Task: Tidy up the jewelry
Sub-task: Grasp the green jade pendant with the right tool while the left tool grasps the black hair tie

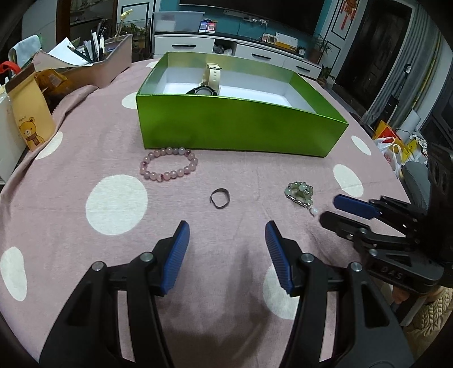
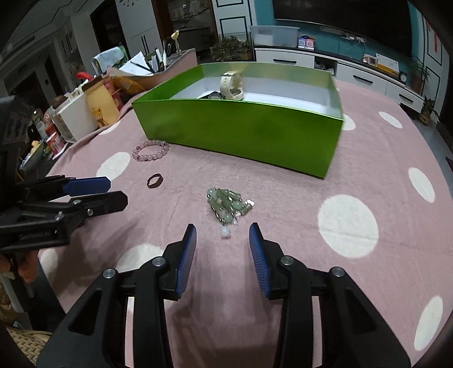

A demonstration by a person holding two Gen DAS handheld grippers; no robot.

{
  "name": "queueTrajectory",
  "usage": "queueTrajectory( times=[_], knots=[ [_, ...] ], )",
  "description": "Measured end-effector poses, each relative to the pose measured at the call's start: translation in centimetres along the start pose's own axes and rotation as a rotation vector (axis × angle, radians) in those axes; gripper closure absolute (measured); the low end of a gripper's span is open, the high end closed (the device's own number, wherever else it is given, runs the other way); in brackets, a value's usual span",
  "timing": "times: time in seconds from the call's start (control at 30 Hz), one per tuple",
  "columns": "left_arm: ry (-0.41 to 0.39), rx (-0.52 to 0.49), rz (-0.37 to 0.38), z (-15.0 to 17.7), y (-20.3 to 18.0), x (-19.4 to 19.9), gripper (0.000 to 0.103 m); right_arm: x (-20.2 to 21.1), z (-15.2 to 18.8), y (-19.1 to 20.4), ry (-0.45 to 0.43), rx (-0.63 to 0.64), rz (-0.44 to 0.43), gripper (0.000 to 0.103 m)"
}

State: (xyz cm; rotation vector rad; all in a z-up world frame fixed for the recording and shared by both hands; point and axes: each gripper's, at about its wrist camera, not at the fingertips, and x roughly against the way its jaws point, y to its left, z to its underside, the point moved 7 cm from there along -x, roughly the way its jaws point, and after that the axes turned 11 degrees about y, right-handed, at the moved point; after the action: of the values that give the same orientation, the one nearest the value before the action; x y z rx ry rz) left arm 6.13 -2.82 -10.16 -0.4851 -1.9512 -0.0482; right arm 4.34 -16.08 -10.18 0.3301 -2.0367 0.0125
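Both tools hang parted and empty over the pink dotted worktop [image 1: 70,136], the left tool [image 1: 227,226] just short of the dark ring [image 1: 220,198] and the right tool [image 2: 222,229] before the green bead bracelet [image 2: 228,204] (a pink bracelet [image 1: 169,164] lies beside the green box [image 1: 240,127]).

Pink dotted tablecloth [image 1: 85,147] — green box [image 1: 240,124], pink bracelet [image 1: 169,165], ring [image 1: 220,198], jade bracelet [image 1: 300,193].

Raised letters "DAS" stood on the black body of the right tongs [image 1: 331,209], seen from the left wrist. Small print above the bear on the paper bag [image 1: 31,113] was too small to read. QR-code cards [image 1: 208,26] on the TV cabinet were unreadable too.
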Motion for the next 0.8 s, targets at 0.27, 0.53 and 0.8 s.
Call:
queueTrajectory(
  times=[0.27, 0.53, 0.8],
  knots=[
    [0.012, -0.01, 0.004, -0.6, -0.3, -1.1, 0.047, -1.7, -2.4, 0.9, -0.004, 0.075, 0.052, 0.064],
    [0.021, -0.014, -0.001, -1.2, -0.2, -1.9, 0.048, -2.3, -3.2, -0.3, -0.008, 0.036, 0.09, 0.098],
    [0.017, -0.024, -0.042, -2.5, -0.2, -3.1, 0.062, 2.3, -2.4, -3.3, -0.133, -0.118, 0.006, 0.098]
  ],
)
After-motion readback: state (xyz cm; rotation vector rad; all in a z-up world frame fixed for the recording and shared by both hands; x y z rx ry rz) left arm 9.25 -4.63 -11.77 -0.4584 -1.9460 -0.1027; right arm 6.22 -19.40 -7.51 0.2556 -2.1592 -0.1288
